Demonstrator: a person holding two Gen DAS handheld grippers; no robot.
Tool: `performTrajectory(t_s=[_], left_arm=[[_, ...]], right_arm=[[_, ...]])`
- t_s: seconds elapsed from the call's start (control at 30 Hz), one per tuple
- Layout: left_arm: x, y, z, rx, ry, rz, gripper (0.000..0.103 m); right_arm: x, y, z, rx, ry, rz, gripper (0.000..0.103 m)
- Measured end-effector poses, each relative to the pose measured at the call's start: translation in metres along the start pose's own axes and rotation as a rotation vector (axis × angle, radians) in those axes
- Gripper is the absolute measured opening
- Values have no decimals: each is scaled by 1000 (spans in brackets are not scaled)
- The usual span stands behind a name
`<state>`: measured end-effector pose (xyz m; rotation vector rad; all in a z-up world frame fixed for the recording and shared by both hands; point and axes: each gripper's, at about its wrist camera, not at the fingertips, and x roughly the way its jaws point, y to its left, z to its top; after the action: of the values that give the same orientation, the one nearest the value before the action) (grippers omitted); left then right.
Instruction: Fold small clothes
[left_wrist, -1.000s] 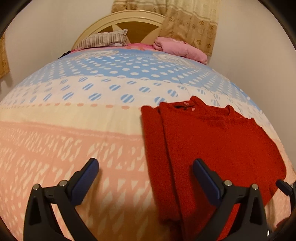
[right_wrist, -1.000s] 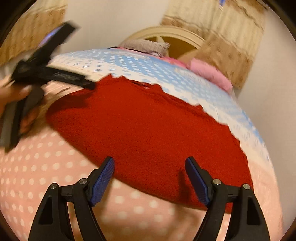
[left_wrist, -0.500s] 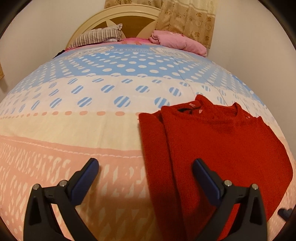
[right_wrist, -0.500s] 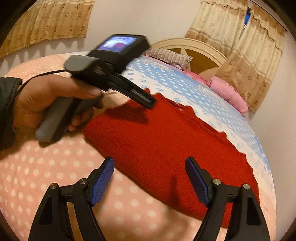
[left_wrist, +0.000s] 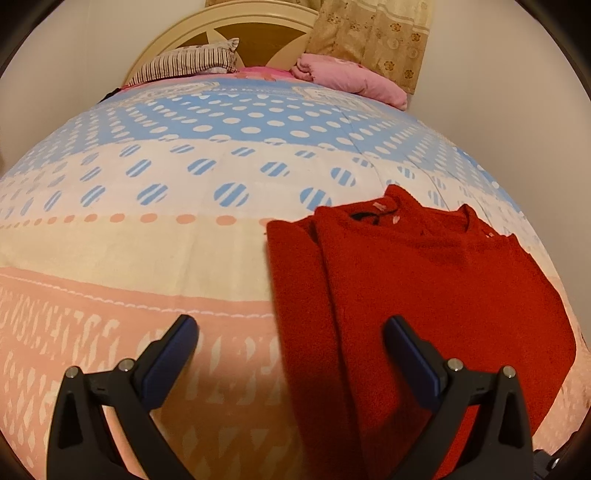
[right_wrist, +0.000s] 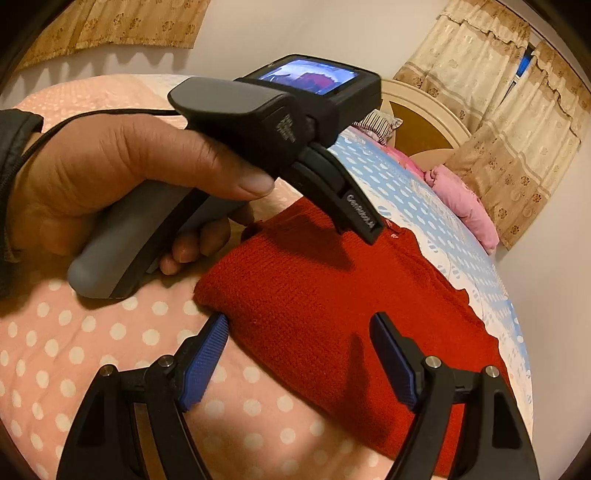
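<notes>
Bedroom walls in off-white close round a bed whose patterned cover (left_wrist: 184, 236) runs in bands of blue with white dots, cream with striped blue discs, and pink with white flecks. At its far end stand a cream arched headboard (left_wrist: 221, 26), a striped pillow (left_wrist: 188, 64) and a bundled pink blanket (left_wrist: 351, 79), with beige flowered curtains (left_wrist: 373, 37) behind.

On the cover lies a red knitted sweater (left_wrist: 424, 295), collar toward the headboard, one side folded inward in a long strip. The left tongs (left_wrist: 291, 350) hang over its near left edge, jaws wide with nothing between them: one finger over the bare cover, the other over the knit.

From the right wrist view, the right tongs (right_wrist: 299, 350) are spread wide at the sweater's near corner (right_wrist: 332, 314), gripping nothing. A person's left hand (right_wrist: 110, 184) grips the left tool's grey handle (right_wrist: 125, 243) just beside the sweater.
</notes>
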<state>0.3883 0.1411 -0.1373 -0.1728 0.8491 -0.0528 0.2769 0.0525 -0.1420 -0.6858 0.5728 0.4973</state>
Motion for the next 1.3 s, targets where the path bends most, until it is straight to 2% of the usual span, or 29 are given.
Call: performTrajectory(t_s=[0.1, 0.37, 0.43, 0.53, 0.6, 0.63, 0.67, 0.7, 0.73, 0.77, 0.8, 0.93, 1.1, 1.3], left_arm=[[1, -1, 1, 1, 3, -17, 102], [1, 4, 2, -23, -2, -118, 87], [0, 4, 3, -23, -6, -145, 77], [1, 4, 3, -22, -4, -169, 68], [2, 4, 4, -21, -2, -192, 58], [3, 4, 4, -21, 1, -198, 52], [3, 4, 5, -22, 1, -209, 46], [4, 3, 4, -21, 5, -229, 33], [4, 4, 5, -22, 7, -239, 28], [4, 4, 5, -24, 7, -242, 25], [3, 4, 5, -28, 8, -248, 18], [-4, 12, 8, -147, 13, -300, 16], [-8, 0, 11, -144, 10, -285, 15], [-21, -10, 21, -204, 1, -352, 14]], right_arm=[[2, 3, 3, -8, 2, -15, 79], [5, 16, 7, -44, -13, -77, 79], [5, 18, 8, -50, -16, -86, 79], [5, 17, 9, -45, -14, -80, 77], [6, 18, 9, -45, -12, -71, 73], [6, 19, 10, -50, -11, -64, 66], [6, 21, 10, -57, -11, -58, 56], [6, 23, 10, -68, -11, -48, 48], [7, 27, 10, -84, -8, -38, 33], [8, 30, 10, -95, -3, -34, 25], [8, 29, 10, -95, -1, -33, 23], [-8, 4, 10, 27, -42, 35, 18], [-33, -27, 3, 174, -106, 119, 13], [-46, -53, -11, 310, -138, 190, 9]])
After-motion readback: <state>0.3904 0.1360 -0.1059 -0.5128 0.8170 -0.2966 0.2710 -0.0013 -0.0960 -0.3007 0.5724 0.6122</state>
